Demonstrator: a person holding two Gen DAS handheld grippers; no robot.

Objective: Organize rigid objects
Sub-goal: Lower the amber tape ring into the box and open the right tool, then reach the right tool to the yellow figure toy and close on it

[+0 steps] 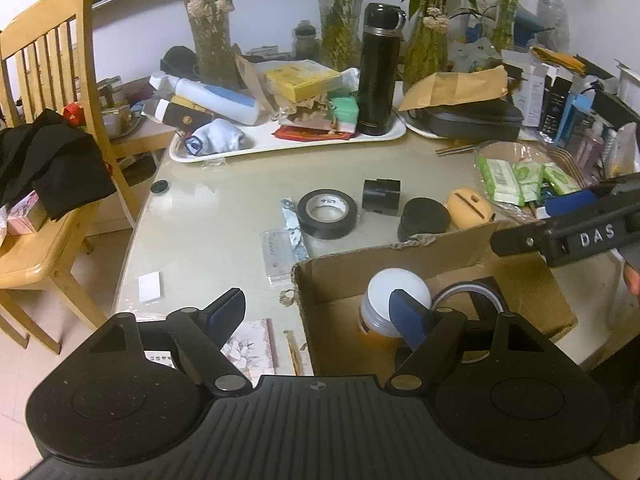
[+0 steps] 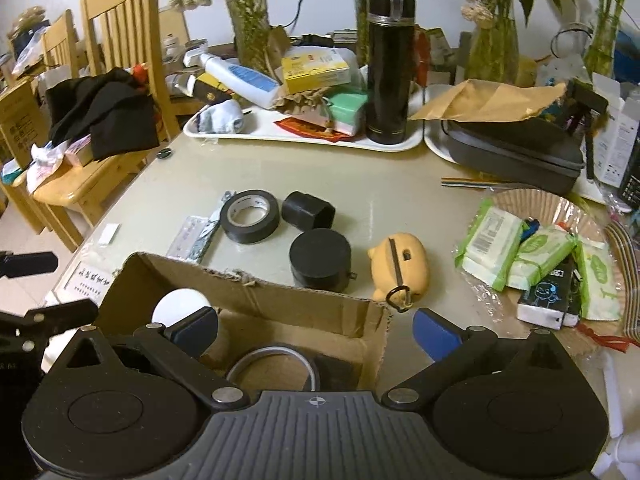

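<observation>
An open cardboard box [image 1: 440, 258] [image 2: 280, 300] sits at the table's near edge. It holds a white-lidded jar [image 1: 394, 288] [image 2: 180, 304] and a tape ring [image 1: 468, 294] [image 2: 272, 360]. Beyond it lie a black tape roll [image 1: 327, 214] [image 2: 250, 216], a black block [image 1: 382, 196] [image 2: 308, 210], a black round case [image 1: 424, 218] [image 2: 320, 260] and an orange pouch [image 1: 468, 206] [image 2: 398, 266]. My left gripper [image 1: 320, 312] is open and empty at the box's left wall. My right gripper [image 2: 316, 334] is open and empty over the box's right wall.
A white tray [image 1: 280, 142] [image 2: 304, 140] with a black flask [image 1: 378, 72] [image 2: 390, 64] and clutter stands at the back. A dark zip case [image 2: 516, 148], tissue packs [image 2: 528, 256], blister packs [image 1: 280, 248] and wooden chairs [image 1: 44, 120] surround the area.
</observation>
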